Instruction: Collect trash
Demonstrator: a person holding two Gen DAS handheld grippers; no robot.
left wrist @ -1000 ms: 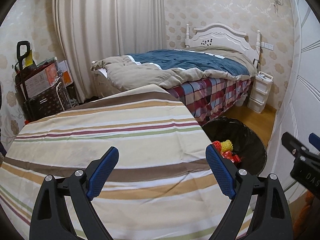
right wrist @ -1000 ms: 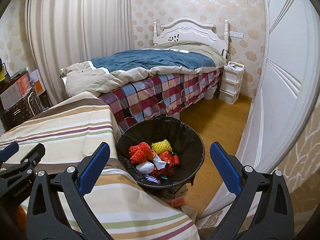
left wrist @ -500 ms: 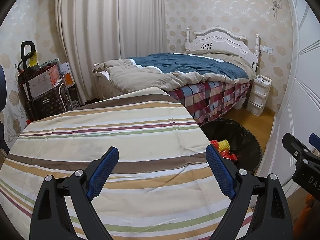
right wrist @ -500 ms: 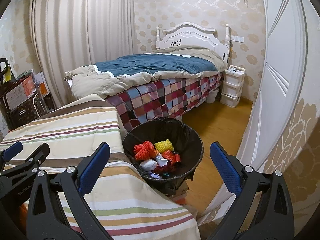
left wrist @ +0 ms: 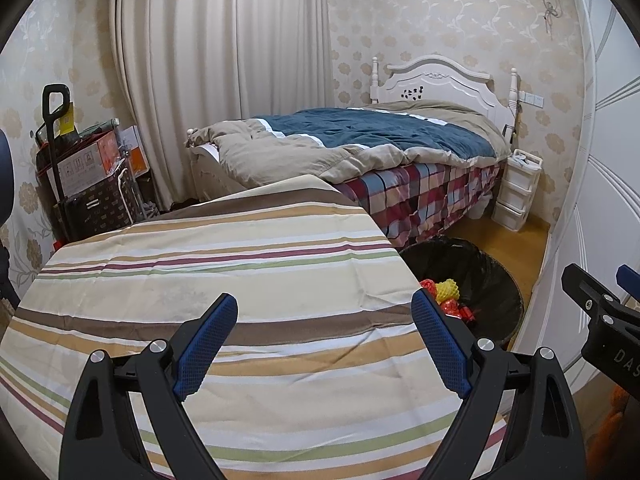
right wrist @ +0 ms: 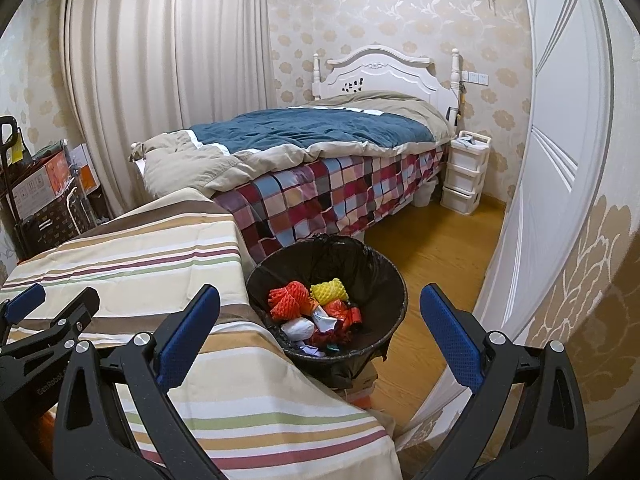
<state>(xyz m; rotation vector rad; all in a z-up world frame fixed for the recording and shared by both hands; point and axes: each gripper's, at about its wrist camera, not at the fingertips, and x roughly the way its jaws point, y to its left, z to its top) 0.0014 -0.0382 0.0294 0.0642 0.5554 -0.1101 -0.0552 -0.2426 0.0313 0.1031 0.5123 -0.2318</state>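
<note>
Judging by the bare striped tablecloth (left wrist: 224, 280), the collecting looks finished: the trash (right wrist: 316, 312) (orange and yellow foam nets, crumpled wrappers) lies inside the black-lined bin (right wrist: 384, 276), just beside the cloth's corner. Both the left gripper (left wrist: 322, 342) and right gripper (right wrist: 320, 334) hang spread wide and empty. A last sweep around the bin is wise.

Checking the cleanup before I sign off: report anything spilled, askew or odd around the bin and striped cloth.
Nothing stands out. The trash bin stands upright beside the striped cloth, with the foam nets and wrappers inside its black liner. No litter shows on the cloth or the floor. Both the left gripper and the right gripper are open and empty.
</note>
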